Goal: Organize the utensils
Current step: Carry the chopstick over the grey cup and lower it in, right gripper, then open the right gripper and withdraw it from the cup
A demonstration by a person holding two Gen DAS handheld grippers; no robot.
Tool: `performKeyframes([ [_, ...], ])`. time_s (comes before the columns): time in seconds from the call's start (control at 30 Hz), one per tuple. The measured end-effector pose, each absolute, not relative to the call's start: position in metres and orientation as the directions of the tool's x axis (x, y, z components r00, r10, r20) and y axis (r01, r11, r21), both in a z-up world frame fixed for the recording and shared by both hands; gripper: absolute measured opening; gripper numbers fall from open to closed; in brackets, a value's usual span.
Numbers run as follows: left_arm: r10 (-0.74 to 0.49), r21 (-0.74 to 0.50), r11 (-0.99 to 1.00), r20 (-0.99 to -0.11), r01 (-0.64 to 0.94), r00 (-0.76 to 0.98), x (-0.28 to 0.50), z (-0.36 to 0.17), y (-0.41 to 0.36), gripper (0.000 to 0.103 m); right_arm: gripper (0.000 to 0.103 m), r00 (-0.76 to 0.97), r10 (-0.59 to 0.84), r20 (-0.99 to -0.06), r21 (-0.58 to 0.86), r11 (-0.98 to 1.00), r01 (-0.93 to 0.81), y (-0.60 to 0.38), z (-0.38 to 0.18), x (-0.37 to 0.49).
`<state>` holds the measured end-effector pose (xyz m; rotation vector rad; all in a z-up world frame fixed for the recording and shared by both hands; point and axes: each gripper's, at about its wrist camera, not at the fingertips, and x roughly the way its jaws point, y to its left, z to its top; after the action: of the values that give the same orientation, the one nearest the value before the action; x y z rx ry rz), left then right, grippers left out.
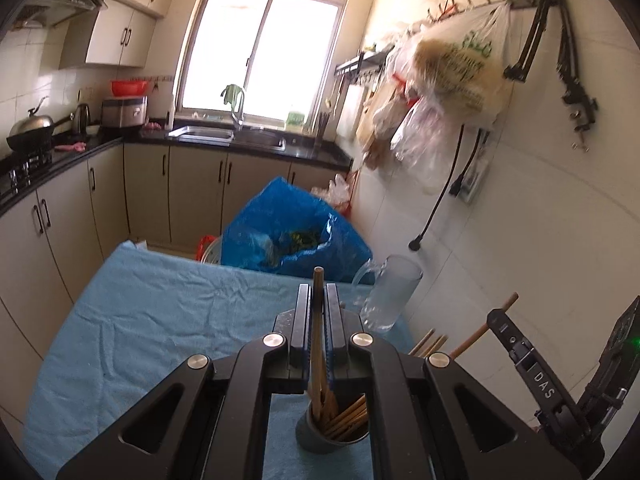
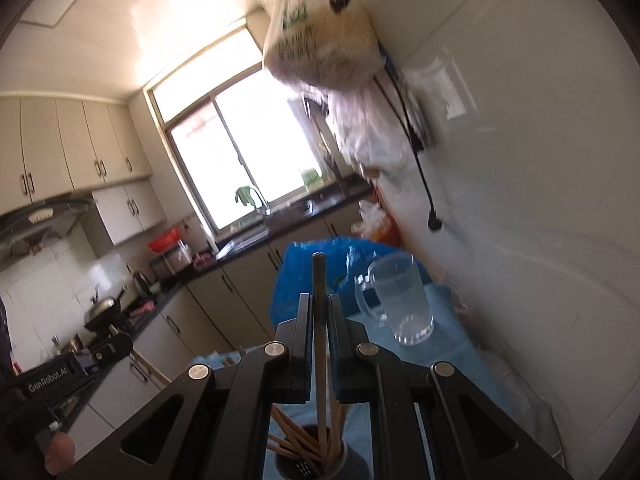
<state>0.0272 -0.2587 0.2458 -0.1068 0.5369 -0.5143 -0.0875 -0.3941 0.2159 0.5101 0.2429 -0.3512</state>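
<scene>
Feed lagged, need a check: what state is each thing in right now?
Left tool: shut on a wooden chopstick.
Right tool: shut on a dark chopstick.
Glass mug: upright, empty.
Grey holder: upright, holding chopsticks.
Blue bag: open.

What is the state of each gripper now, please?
Left gripper: shut on a chopstick.
Right gripper: shut on a dark chopstick.
</scene>
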Motion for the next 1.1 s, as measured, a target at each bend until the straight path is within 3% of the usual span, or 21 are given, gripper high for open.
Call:
performKeyframes([
  [0.5, -0.465, -0.173, 0.876, -0.549, 0.45, 0.694, 0.034, 0.19, -0.259, 0.007, 0.008, 0.879, -0.212, -0.428, 0.43, 0.807, 0.404, -0.391, 0.161, -0.07],
  [1.1, -0.411, -0.116, 0.897, -0.574, 0.426, 0.708, 0.038, 0.171, -0.265, 0.009, 0.008, 0.871, -0.199, -0.449, 0.42, 0.814, 0.402, -0.391, 0.156, -0.067],
])
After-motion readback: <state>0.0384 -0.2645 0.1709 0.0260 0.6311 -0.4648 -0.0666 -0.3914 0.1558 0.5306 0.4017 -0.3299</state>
